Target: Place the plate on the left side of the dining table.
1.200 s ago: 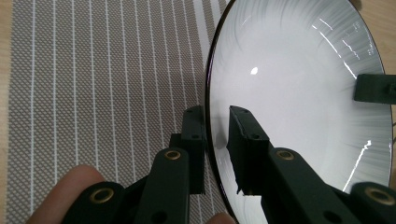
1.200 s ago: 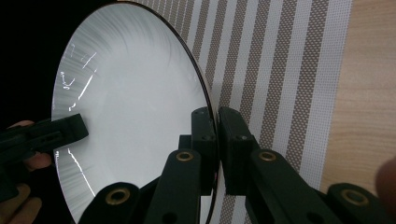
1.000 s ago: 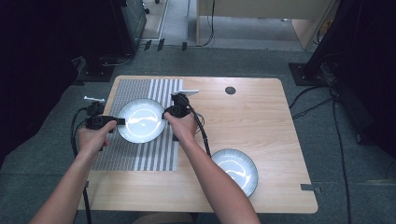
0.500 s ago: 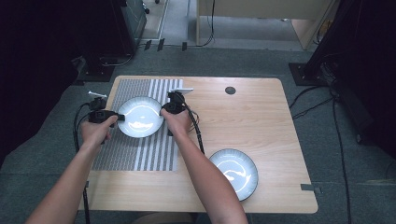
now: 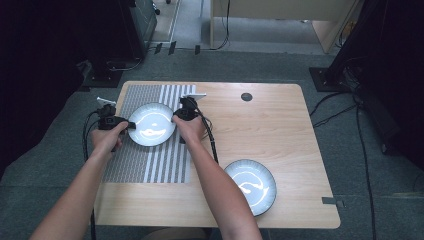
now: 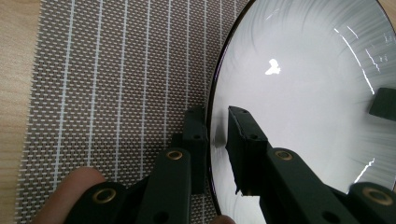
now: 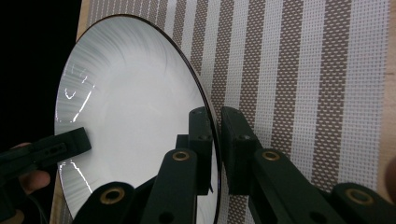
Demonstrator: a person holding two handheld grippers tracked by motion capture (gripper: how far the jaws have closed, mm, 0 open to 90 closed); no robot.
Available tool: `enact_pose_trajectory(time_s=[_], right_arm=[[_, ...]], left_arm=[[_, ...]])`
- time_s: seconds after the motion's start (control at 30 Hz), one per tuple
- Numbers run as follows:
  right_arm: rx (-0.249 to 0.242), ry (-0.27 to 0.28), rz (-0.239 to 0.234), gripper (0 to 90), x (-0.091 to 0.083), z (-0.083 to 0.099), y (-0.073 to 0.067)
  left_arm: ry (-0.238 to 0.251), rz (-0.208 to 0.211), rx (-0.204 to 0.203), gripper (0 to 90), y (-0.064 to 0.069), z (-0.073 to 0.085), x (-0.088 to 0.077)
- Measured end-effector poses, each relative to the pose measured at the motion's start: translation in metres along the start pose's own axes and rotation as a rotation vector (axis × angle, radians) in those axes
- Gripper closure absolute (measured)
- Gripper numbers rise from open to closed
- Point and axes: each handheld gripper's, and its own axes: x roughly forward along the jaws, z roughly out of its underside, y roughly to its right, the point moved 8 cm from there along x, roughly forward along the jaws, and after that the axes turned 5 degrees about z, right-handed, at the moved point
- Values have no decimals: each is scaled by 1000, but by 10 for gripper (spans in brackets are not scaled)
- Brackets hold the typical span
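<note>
A white plate with a thin dark rim (image 5: pixel 151 124) is held over the far part of the striped placemat (image 5: pixel 145 165). My left gripper (image 5: pixel 131 125) is shut on its left rim, one jaw above the rim and one below. In the left gripper view the gripper (image 6: pixel 217 116) pinches the plate (image 6: pixel 303 93) at its edge. My right gripper (image 5: pixel 176 116) is shut on the opposite rim. The right gripper view shows it (image 7: pixel 215 116) clamping the plate (image 7: pixel 130 107), with the left gripper across the plate. Whether the plate touches the mat I cannot tell.
A second white plate (image 5: pixel 250 185) lies near the front right of the wooden table (image 5: pixel 280 140). A small black round cap (image 5: pixel 246 96) sits in the tabletop at the back. Cables trail from both grippers. Dark equipment and cables stand on the floor around the table.
Both hands have carried the plate down toward the placemat and slightly farther away. It looks smaller in the high view now. Both grips stay as they were.
</note>
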Motion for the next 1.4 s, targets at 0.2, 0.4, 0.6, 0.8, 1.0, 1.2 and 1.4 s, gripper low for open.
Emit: enact_pose_trajectory(time_s=[0.2,0.4,0.6,0.8,1.0,1.2,1.4], right_arm=[[-7,11,-17,838,8,0,3],[5,26,-21,828,12,-2,6],[10,43,-24,822,15,-2,6],[8,51,-29,811,16,-3,6],[-2,88,-78,633,14,-6,3],[-62,151,-24,480,6,-12,5],[-191,200,3,448,0,-13,9]], left_arm=[[13,-15,3,780,-2,-1,4],[8,-11,0,776,-3,-1,7],[20,-15,5,772,-5,-1,9],[26,-19,16,765,-5,-1,9],[30,-21,56,746,-4,0,9],[55,31,68,567,2,-1,6],[124,28,82,423,8,-5,-8]])
